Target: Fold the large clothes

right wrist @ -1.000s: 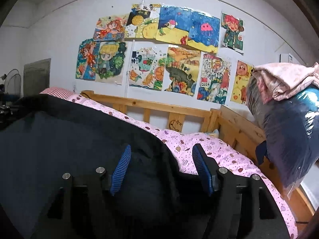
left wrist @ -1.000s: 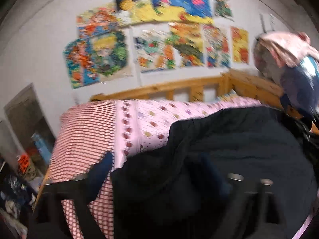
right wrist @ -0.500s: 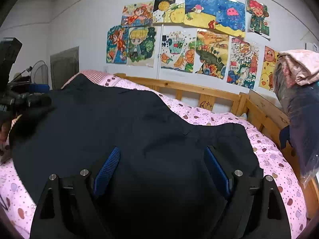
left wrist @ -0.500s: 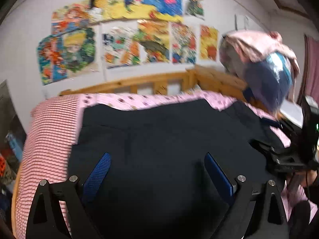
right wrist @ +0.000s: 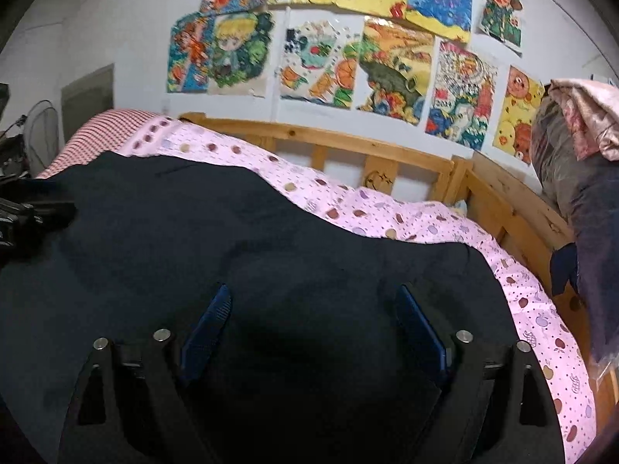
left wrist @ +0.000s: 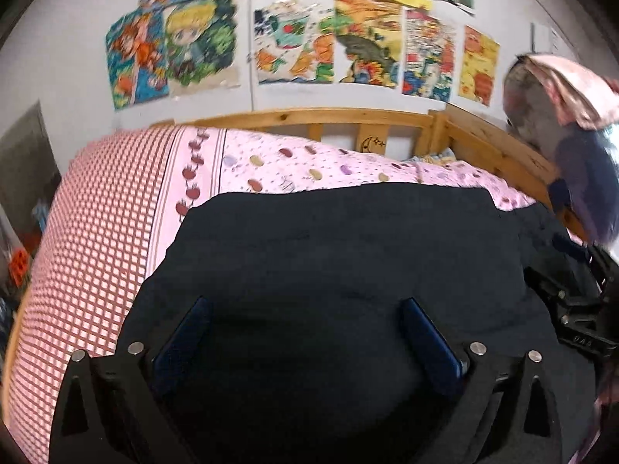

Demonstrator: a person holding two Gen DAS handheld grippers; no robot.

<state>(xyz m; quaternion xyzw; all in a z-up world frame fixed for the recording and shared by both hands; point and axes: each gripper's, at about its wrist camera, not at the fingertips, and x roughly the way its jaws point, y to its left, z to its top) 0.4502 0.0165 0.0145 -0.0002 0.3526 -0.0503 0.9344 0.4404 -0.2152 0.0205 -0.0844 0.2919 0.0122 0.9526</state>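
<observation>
The dark garment (left wrist: 348, 255) lies spread flat on the bed (left wrist: 294, 170), its long axis running side to side beneath both my tongs. Left tongs (left wrist: 305, 332) and right tongs (right wrist: 309, 321) gape wide and empty over its near edge (neither looks nearer), so I judge either end is reachable.

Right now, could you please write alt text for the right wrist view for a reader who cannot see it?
A dark garment lies spread over a pink spotted bedsheet, with the right tool open just above it, holding nothing. Behind are a wooden bed rail and colourful drawings on the wall.
</observation>
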